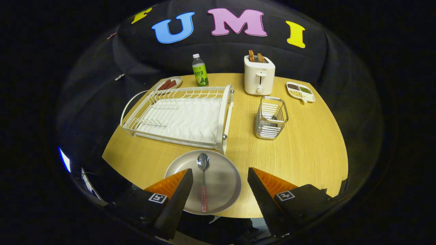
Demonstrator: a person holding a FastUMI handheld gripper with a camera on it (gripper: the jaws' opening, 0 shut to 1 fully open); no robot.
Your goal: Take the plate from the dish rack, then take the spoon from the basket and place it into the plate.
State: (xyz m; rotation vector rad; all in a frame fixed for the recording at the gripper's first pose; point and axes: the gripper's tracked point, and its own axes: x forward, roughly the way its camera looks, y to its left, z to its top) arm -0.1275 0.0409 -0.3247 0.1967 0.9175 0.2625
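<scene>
A spoon is seen lying in a pale round plate on the wooden table, set between the spread, empty fingers of the gripper — nearer the left finger. Its long axis runs along the fingers' line, the shiny bowl pointing away toward the white dish rack, the checked handle toward the gripper. The wire basket stands beyond, to the right — the task is judged all but done
</scene>
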